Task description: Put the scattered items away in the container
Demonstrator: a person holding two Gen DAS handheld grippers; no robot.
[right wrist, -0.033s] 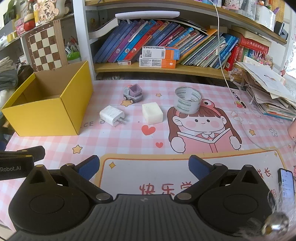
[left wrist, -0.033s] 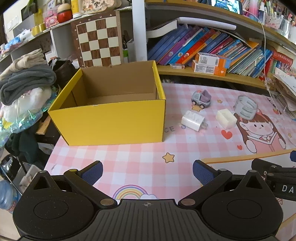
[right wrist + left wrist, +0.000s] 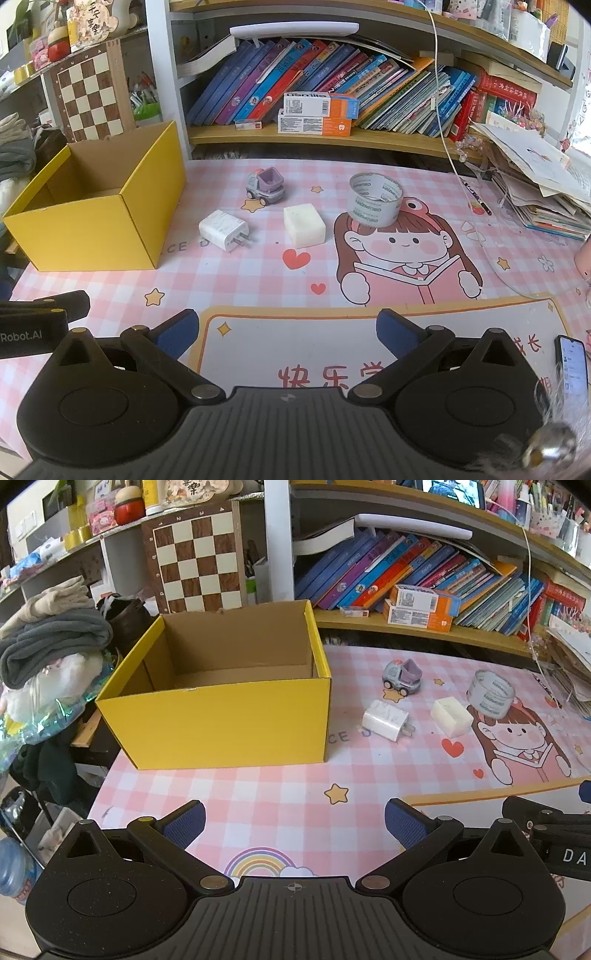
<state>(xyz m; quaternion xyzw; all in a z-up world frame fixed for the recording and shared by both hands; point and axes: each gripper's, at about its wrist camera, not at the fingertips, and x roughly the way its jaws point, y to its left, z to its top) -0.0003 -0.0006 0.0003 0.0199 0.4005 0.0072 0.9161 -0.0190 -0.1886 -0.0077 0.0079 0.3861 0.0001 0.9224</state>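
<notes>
Yellow box (image 3: 221, 723) empty on pink mat (image 3: 280, 786), unchanged from earlier; charger (image 3: 223, 229), toy truck (image 3: 266, 188), white block (image 3: 304, 225), tape (image 3: 375, 199) beside it, unmoved; left gripper (image 3: 293, 821), right gripper (image 3: 287, 330) spread wide, tilted down over the mat, nothing held.

The box (image 3: 221, 723) stands open-topped in the left half of the left view, nothing over its mouth. Bare mat (image 3: 258, 288) stretches across the lower middle of the right view. Beyond it, mid-frame, charger (image 3: 223, 229), block (image 3: 304, 224), toy truck (image 3: 266, 189) and tape (image 3: 375, 199) sit close together with narrow gaps. A cable (image 3: 447, 147) hangs at upper right; a phone (image 3: 572, 365) lies at lower right.
</notes>
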